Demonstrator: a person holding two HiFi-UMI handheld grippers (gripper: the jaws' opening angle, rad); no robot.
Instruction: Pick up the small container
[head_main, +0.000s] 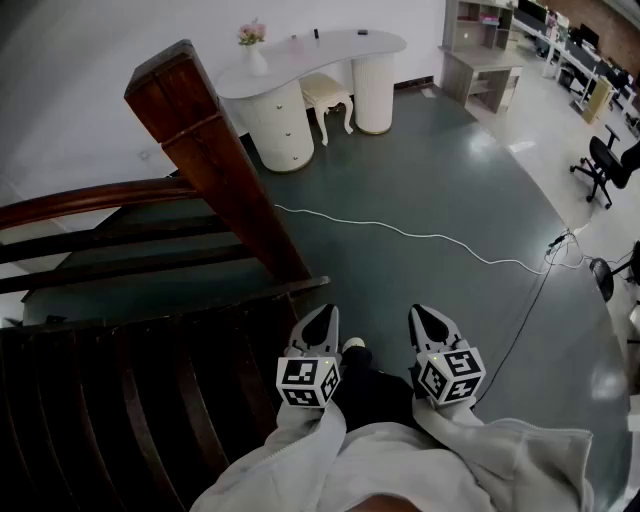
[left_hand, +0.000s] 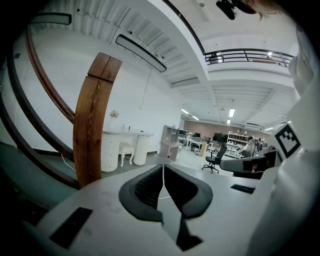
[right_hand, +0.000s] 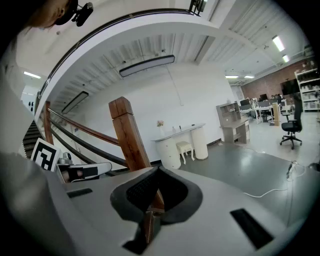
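No small container can be made out near the grippers in any view. In the head view my left gripper (head_main: 323, 318) and right gripper (head_main: 424, 318) are held side by side close to the body, over the grey floor, pointing forward and slightly down. Both are shut with nothing between the pads. The left gripper view shows its jaws (left_hand: 163, 169) meeting in a thin line, and in the right gripper view the right gripper (right_hand: 158, 172) has its tips touching. Pale sleeves (head_main: 400, 465) cover both arms.
A dark wooden newel post (head_main: 215, 150) and stair railing (head_main: 110, 250) stand just left and ahead. A white cable (head_main: 420, 236) runs across the floor. Far ahead is a white curved desk (head_main: 300, 60) with a flower vase (head_main: 254, 50) and a stool (head_main: 328, 95). Office chairs (head_main: 605, 165) stand at the right.
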